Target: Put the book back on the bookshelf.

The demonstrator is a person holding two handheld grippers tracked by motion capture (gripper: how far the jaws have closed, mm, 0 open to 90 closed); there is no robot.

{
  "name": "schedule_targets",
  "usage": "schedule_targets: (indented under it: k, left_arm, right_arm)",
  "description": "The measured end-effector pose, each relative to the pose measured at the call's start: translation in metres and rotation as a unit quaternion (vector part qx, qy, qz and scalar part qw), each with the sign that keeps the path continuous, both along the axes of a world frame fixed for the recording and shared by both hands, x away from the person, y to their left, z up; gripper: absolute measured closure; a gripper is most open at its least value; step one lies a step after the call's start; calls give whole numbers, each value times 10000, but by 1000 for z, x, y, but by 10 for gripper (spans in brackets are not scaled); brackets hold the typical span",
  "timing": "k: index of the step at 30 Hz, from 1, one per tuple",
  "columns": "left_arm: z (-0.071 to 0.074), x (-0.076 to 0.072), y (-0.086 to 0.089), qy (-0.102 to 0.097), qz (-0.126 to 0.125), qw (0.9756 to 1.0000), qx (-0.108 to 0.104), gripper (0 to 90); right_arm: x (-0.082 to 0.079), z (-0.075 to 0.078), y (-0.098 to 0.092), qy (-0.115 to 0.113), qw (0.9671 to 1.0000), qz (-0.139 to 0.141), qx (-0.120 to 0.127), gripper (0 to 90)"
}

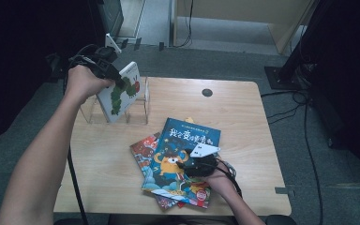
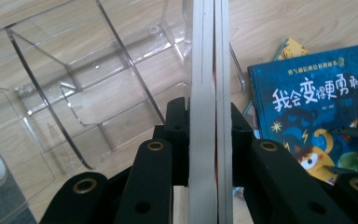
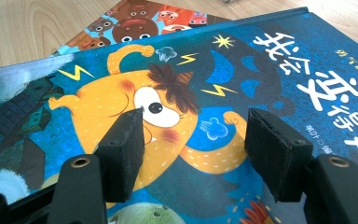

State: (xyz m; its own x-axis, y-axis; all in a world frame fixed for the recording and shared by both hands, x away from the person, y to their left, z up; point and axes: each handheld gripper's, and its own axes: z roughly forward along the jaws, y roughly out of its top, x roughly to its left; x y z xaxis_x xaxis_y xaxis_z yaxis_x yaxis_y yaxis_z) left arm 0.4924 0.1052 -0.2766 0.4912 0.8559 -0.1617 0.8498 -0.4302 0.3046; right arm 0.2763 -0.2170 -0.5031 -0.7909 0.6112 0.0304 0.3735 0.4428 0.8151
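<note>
Left gripper (image 2: 204, 135) jaws clamp white book (image 2: 204, 70) edge-on, above clear rack (image 2: 74, 93).

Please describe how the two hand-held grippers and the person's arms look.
Both the left gripper and the right gripper are black, with brass-coloured rivets on the jaw arms. The right one has thick black foam pads. Each carries a white plate and trails a black cable. The forearms are bare, without sleeves.

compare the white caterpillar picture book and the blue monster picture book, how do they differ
The white caterpillar picture book stands upright over the clear plastic rack, clamped in the left gripper; the blue monster picture book lies flat on a pile on the wooden table. The right gripper is open over the blue one, not gripping it. The white cover looks smaller. Both are illustrated children's books.
</note>
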Motion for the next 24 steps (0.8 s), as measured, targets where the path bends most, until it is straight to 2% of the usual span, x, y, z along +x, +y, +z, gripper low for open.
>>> schedule_targets:
  k: [14,16,20,24]
  left_arm:
    - [-24,24,-15,54,153,9998,128,776]
    - [-29,27,-16,93,205,9997,96,776]
    - [-38,32,-18,141,252,9994,177,776]
    - [-47,35,-20,135,294,9994,143,776]
  right_arm:
    - [0,0,0,2,10000,12,6,380]
    - [0,0,0,18,10000,7,10,380]
    - [0,0,0,27,10000,12,22,381]
    - [0,0,0,24,10000,11,26,381]
